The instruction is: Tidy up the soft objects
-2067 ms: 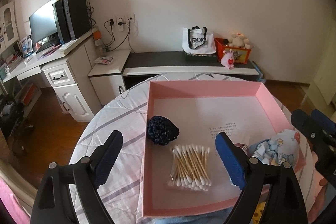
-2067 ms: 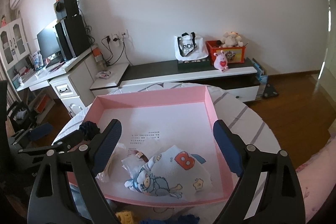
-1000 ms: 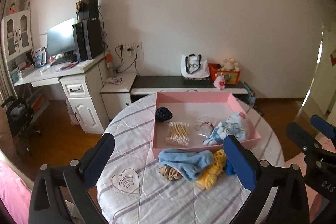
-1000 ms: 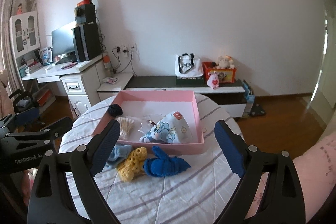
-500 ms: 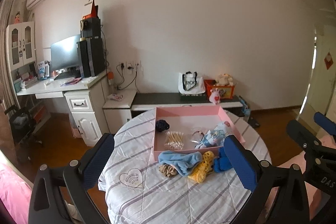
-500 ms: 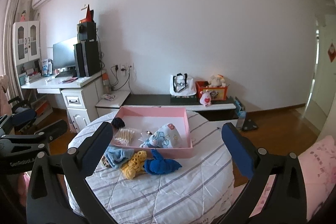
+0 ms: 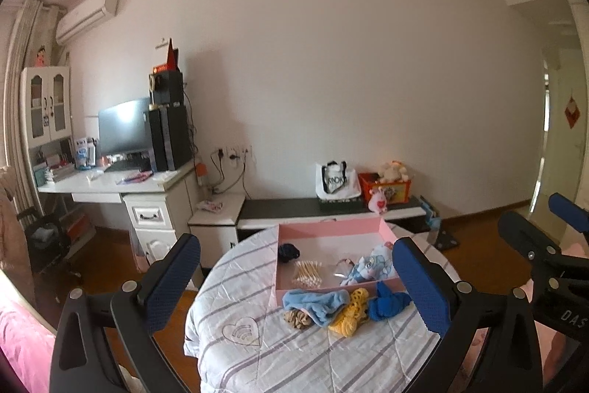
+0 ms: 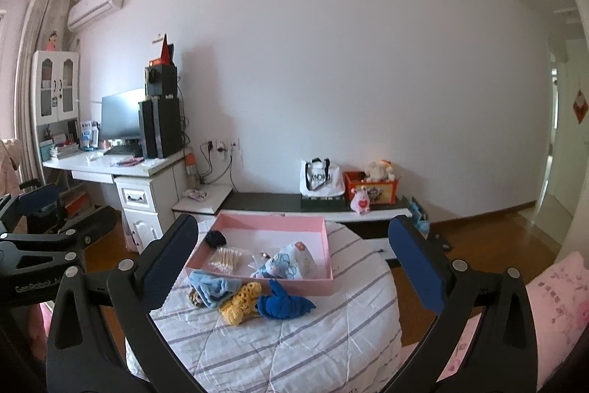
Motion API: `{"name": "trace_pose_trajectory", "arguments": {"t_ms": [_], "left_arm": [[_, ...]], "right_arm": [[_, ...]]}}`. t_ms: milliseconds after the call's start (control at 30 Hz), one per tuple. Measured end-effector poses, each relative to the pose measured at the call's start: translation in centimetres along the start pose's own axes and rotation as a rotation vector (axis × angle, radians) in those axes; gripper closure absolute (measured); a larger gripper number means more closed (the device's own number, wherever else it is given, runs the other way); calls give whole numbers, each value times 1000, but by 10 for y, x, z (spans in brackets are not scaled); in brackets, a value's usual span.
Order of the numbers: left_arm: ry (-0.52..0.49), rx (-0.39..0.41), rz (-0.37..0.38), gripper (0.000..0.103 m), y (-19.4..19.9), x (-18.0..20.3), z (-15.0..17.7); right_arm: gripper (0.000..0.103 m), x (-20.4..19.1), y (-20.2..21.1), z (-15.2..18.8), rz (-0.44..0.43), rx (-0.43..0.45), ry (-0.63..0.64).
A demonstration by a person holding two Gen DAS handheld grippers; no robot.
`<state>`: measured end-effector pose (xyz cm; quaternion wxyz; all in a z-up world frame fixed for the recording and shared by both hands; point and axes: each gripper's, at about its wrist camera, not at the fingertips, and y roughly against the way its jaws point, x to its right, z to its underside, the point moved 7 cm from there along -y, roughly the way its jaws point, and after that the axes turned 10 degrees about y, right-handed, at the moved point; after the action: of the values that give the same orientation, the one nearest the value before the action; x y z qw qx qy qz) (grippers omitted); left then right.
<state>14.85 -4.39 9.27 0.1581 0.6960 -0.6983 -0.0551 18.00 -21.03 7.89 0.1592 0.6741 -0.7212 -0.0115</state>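
We hold both grippers high and well back from the round table (image 7: pixel 257 352), looking down on it. Our left gripper (image 7: pixel 294 282) has its jaws wide open and empty; our right gripper (image 8: pixel 294 260) likewise stands wide open, holding nothing.

On the striped cloth, just in front of the pink tray (image 8: pixel 327 245), the loose soft things lie in a row: a brown scrunchie (image 7: pixel 296 318) partly under a light blue cloth (image 7: pixel 316 302), then a yellow knit piece (image 7: pixel 349 313), then a dark blue cloth (image 7: pixel 386 304). The cloth and the knit piece touch; the light blue cloth lies against the tray's near wall.

Inside the tray, a dark scrunchie (image 7: pixel 288 251) sits at the far left corner, cotton swabs (image 7: pixel 307 273) near the front, a small clear packet (image 7: pixel 340 268) beside them, and a printed cloth (image 7: pixel 370 266) to the right.
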Motion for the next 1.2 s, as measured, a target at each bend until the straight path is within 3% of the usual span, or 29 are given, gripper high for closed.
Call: {"name": "trace_pose_trajectory", "arguments": {"t_ms": [300,1200], "left_arm": [[8,43,11,0,13,5,7],[10,32,3,0,12,8,11]], "right_arm": [[0,-4,13,-4,-5,22,13],[0,-2,8,2,-13,-6,13]]}}
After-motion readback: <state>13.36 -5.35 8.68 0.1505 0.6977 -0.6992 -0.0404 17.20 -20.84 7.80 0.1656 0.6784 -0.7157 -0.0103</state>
